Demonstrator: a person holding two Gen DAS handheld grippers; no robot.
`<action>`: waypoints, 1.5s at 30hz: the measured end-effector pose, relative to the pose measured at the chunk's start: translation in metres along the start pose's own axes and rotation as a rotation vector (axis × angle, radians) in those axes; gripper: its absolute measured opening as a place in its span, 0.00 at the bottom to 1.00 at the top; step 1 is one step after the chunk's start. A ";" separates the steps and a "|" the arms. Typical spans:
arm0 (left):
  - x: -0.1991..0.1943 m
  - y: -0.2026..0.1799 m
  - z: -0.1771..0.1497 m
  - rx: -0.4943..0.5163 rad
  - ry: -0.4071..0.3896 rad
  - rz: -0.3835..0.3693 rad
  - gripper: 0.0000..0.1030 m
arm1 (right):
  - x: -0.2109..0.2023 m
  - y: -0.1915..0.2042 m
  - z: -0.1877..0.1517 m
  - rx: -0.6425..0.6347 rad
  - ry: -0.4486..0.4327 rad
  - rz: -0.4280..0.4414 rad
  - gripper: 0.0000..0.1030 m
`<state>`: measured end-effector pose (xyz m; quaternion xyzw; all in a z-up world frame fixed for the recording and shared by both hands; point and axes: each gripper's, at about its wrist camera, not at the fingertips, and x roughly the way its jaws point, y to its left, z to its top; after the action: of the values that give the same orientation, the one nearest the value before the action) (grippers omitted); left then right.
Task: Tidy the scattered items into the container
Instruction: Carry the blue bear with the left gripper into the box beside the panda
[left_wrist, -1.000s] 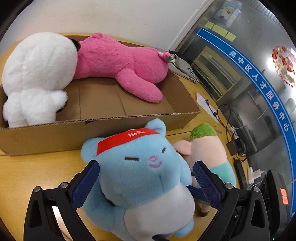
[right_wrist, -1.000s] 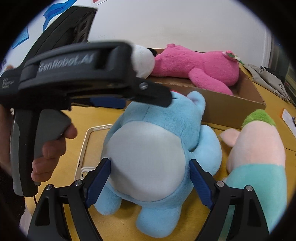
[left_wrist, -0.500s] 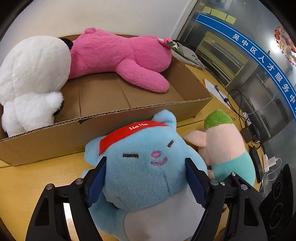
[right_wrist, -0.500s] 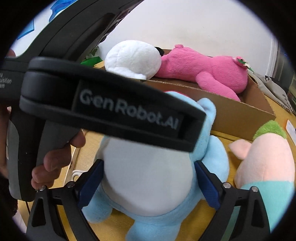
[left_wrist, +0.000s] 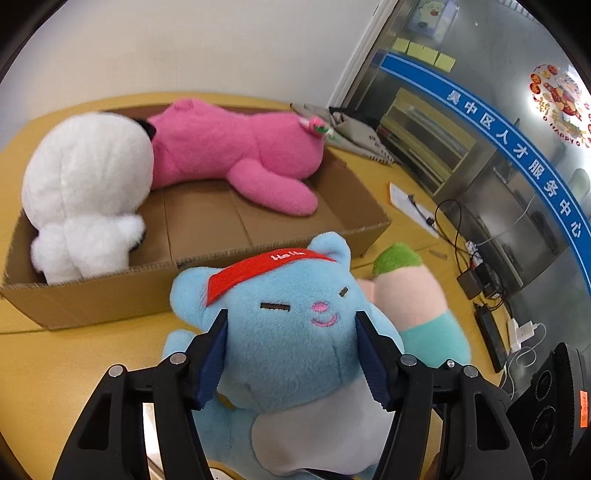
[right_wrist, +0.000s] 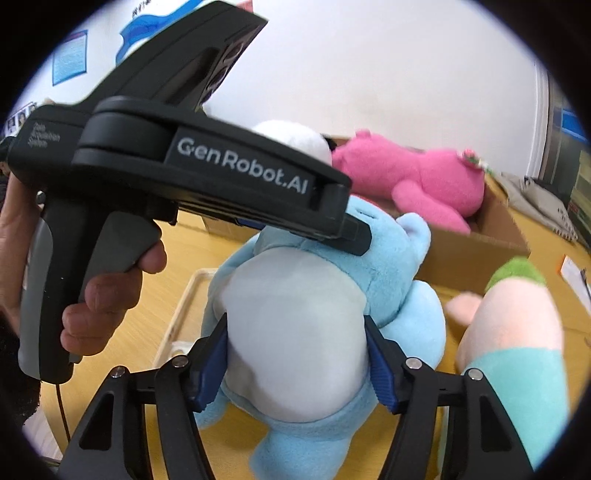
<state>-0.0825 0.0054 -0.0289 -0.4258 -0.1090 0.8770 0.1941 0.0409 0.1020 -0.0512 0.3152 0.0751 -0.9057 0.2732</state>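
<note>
A blue plush cat with a red headband is held by both grippers just in front of the cardboard box. My left gripper is shut on its head. My right gripper is shut on its grey belly. The left gripper's black body crosses the right wrist view above the cat. Inside the box lie a white plush and a pink plush. A pink and teal plush with a green top lies on the table right of the cat; it also shows in the right wrist view.
The yellow table carries a white frame left of the cat. Grey cloth and papers lie beyond the box's right end. Cables and a power strip sit on the floor at right.
Both grippers have closed in on the blue cat, the left on its head and the right on its belly. The cat has risen slightly toward the box.
</note>
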 end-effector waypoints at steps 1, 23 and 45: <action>-0.006 -0.001 0.004 0.002 -0.014 0.004 0.66 | -0.005 0.000 0.004 -0.010 -0.021 0.000 0.63; 0.035 0.051 0.184 0.041 -0.080 0.104 0.66 | 0.039 -0.052 0.154 -0.135 -0.229 0.057 0.63; 0.108 0.077 0.152 -0.018 0.039 0.147 0.72 | 0.094 -0.041 0.110 -0.037 0.039 0.073 0.61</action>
<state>-0.2820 -0.0209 -0.0391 -0.4513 -0.0816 0.8794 0.1275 -0.1010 0.0607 -0.0237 0.3302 0.0857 -0.8872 0.3106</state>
